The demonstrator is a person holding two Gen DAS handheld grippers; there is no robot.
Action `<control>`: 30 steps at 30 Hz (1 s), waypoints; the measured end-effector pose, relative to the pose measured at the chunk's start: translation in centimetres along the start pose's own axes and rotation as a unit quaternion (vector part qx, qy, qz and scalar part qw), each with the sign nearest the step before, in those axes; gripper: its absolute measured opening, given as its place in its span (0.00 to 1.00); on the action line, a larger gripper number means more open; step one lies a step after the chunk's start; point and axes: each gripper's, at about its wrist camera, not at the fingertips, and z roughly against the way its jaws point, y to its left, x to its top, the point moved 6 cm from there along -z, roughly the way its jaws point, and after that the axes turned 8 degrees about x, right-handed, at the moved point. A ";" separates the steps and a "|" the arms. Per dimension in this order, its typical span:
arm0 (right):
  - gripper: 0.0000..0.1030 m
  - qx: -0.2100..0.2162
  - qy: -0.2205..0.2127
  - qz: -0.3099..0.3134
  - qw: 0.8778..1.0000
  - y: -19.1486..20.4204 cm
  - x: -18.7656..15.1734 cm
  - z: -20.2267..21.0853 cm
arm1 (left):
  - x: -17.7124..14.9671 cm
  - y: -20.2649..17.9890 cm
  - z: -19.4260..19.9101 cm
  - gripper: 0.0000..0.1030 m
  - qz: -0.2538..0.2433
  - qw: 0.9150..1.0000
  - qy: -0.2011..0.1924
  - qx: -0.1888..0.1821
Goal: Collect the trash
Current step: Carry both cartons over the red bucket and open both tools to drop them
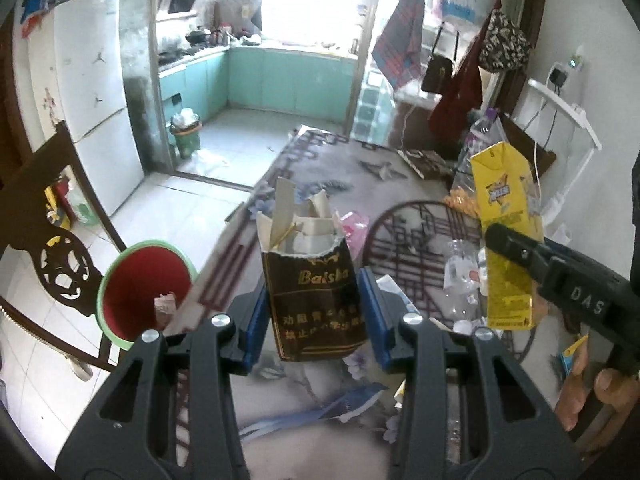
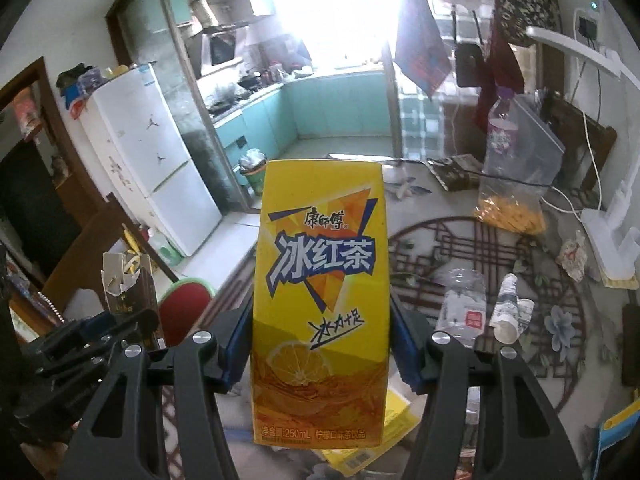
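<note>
My left gripper [image 1: 316, 320] is shut on a torn dark brown cigarette pack [image 1: 316, 292] stuffed with paper scraps, held upright above the table. My right gripper [image 2: 320, 344] is shut on a yellow iced tea carton [image 2: 320, 280], also upright. In the left wrist view the carton [image 1: 504, 220] and right gripper [image 1: 560, 264] hang to the right; in the right wrist view the left gripper [image 2: 92, 332] and its pack [image 2: 124, 284] are at the lower left. A red bin with a green rim [image 1: 144, 288] [image 2: 186, 308] stands below, left of the table edge.
On the floral tablecloth [image 2: 420, 208] lie a crushed clear bottle [image 2: 464, 308], a small white bottle [image 2: 510, 312], crumpled paper [image 2: 572, 256], a bag of orange snacks [image 2: 508, 208] and a yellow box [image 2: 392, 420]. A white lamp [image 2: 608, 220] stands right; a carved chair [image 1: 52, 248] left.
</note>
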 end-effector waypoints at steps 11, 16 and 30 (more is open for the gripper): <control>0.56 0.026 -0.005 0.026 0.999 3.6 -0.5 -0.6 | -1.0 3.2 1.6 0.40 0.019 0.999 -0.005 0.035; 0.56 0.032 -0.003 0.031 0.999 4.8 -0.7 -1.4 | -1.8 4.7 1.5 0.40 0.030 0.999 0.005 0.044; 0.56 0.029 0.006 0.050 0.998 7.7 -0.1 -4.3 | -0.8 7.9 0.2 0.40 0.040 0.998 0.008 0.049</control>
